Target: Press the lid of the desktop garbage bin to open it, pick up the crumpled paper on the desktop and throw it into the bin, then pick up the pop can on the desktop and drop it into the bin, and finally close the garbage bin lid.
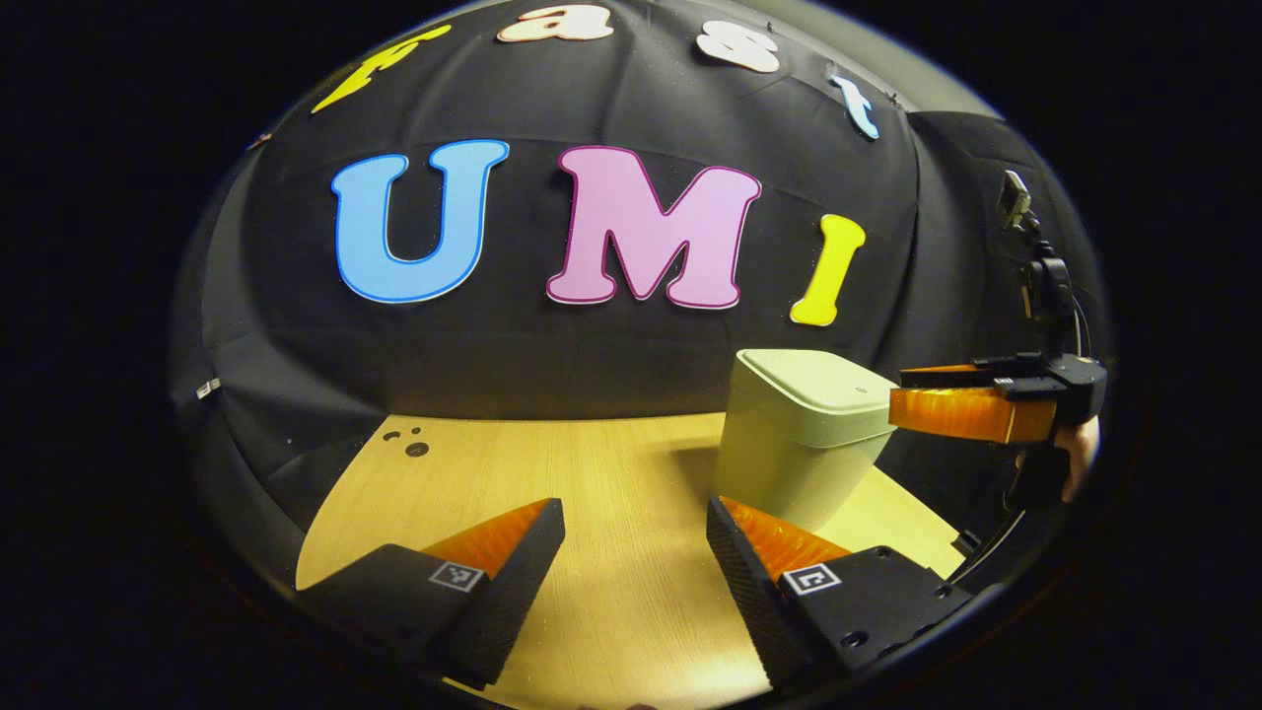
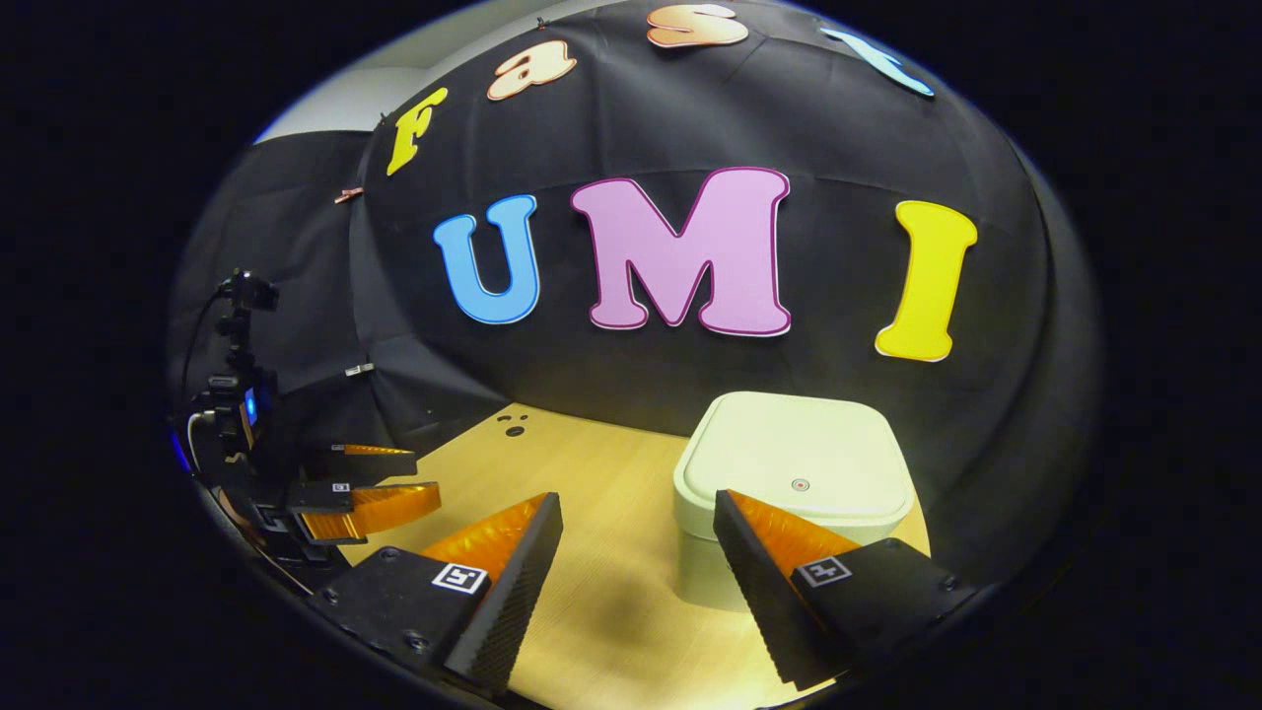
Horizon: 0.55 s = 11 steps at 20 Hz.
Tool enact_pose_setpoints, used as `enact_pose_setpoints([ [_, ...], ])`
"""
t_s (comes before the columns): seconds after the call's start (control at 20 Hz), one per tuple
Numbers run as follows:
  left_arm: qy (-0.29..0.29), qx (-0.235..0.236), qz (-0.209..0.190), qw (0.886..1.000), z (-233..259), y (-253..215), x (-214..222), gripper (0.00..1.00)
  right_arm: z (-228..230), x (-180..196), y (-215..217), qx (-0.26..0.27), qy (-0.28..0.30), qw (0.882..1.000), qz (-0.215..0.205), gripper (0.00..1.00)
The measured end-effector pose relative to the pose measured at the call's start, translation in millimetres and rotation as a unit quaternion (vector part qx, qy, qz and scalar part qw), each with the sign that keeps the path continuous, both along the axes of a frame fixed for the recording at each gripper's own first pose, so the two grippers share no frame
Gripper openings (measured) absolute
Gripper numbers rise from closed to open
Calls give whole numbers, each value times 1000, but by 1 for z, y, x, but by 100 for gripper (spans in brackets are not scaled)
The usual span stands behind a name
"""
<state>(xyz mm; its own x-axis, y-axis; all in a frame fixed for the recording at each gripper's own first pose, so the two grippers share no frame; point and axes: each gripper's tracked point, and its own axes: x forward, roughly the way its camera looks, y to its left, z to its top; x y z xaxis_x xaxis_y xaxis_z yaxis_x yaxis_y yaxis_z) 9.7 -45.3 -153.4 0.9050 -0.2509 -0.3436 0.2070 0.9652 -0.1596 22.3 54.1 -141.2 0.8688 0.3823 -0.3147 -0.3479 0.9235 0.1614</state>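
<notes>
Both my hand-held grippers, left (image 1: 636, 552) and right (image 2: 638, 547), gape wide, holding nothing. The garbage bin (image 2: 794, 463), lid (image 2: 801, 449) closed, stands on the desk (image 1: 631, 473) just beneath my right one.

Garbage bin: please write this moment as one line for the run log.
bin: lid shut | right gripper: open, above bin's near edge, not touching | left gripper: open, over table | paper, can: unseen
</notes>
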Motion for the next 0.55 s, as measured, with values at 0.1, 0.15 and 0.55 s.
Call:
enact_pose_setpoints([
  [0.1,-1,-1,-1,1000,1,-2,-1,94,-9,-7,3,-2,3,1000,-2,97],
  [0.15,-1,0,-2,1000,2,-2,0,94,-14,-6,5,-2,4,1000,-4,97],
  [0.55,-3,0,-8,1000,3,-8,-6,94,-39,-20,-1,11,37,999,-33,97],
])
